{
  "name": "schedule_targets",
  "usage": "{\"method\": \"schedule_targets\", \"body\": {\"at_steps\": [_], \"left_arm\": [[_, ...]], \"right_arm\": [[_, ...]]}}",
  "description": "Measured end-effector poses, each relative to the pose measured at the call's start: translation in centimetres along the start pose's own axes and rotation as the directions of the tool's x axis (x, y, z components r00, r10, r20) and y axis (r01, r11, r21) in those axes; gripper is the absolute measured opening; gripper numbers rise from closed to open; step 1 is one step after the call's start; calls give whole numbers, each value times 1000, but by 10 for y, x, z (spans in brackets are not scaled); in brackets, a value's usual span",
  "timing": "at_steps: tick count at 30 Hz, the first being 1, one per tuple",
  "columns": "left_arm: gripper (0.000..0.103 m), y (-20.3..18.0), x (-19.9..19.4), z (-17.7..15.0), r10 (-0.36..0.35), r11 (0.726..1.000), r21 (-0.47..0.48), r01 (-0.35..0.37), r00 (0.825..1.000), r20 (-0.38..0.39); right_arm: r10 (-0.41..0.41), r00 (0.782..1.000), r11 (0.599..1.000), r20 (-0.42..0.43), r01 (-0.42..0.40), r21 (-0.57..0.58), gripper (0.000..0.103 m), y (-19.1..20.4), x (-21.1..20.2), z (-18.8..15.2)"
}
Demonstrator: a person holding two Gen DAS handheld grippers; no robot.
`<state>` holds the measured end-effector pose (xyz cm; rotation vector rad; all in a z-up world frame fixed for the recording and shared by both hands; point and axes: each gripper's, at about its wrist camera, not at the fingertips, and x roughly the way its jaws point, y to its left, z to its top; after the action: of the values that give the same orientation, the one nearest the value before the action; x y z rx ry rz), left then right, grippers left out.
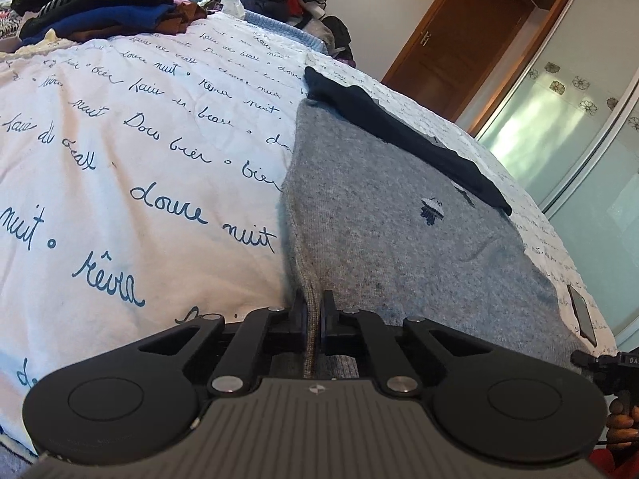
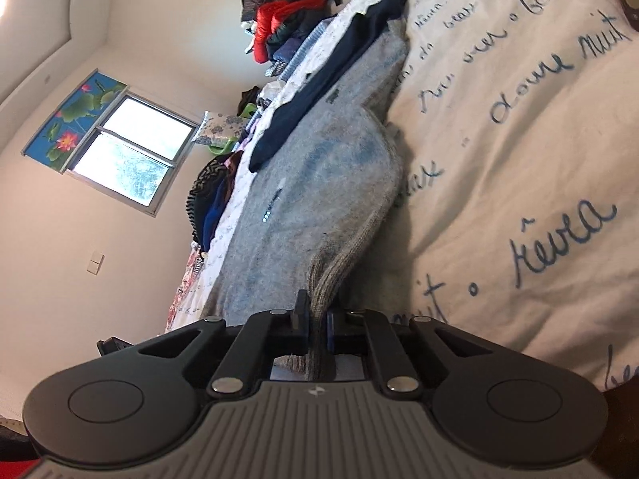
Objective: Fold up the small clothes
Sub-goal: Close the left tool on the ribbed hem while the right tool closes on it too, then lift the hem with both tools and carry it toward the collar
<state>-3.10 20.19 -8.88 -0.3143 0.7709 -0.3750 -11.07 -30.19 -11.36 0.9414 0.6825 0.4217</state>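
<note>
A white bedspread [image 1: 120, 159] with blue script carries a grey sweater [image 1: 399, 239] spread flat, navy trim [image 1: 399, 131] along its far edge. The left gripper [image 1: 314, 311] pinches one hem corner tight; the right gripper [image 2: 315, 315] clamps the ribbed hem likewise

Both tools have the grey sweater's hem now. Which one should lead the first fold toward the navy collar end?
Probably either: the left tool and right tool are each shut on the grey sweater hem. They should lift together; the phone lies on the bedspread by the sweater's right edge.
</note>
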Motion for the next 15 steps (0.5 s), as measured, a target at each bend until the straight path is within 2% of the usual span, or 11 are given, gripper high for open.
{"method": "schedule_targets", "body": {"at_steps": [3,5,8,11,15], "left_arm": [[6,-7,-1,-1,-6,999,32,6,1000,-3],[6,-7,-1,-2,-8,999,37,8,1000,-6],[6,-3,-2,-3,-10,1000,25,10,1000,-11],[6,4,0,-3,-41,999,-6,41,999,-34],[9,8,2,-5,-80,996,-35,78,996,-50]], "right_arm": [[26,1000,999,-5,-26,-31,7,10,-2,3],[14,1000,999,-13,-14,-45,7,13,0,3],[-29,999,999,-24,28,-15,7,1,4,1],[-4,999,999,-31,6,54,10,-14,4,-1],[-7,999,999,-43,9,47,11,-16,5,-1]]}}
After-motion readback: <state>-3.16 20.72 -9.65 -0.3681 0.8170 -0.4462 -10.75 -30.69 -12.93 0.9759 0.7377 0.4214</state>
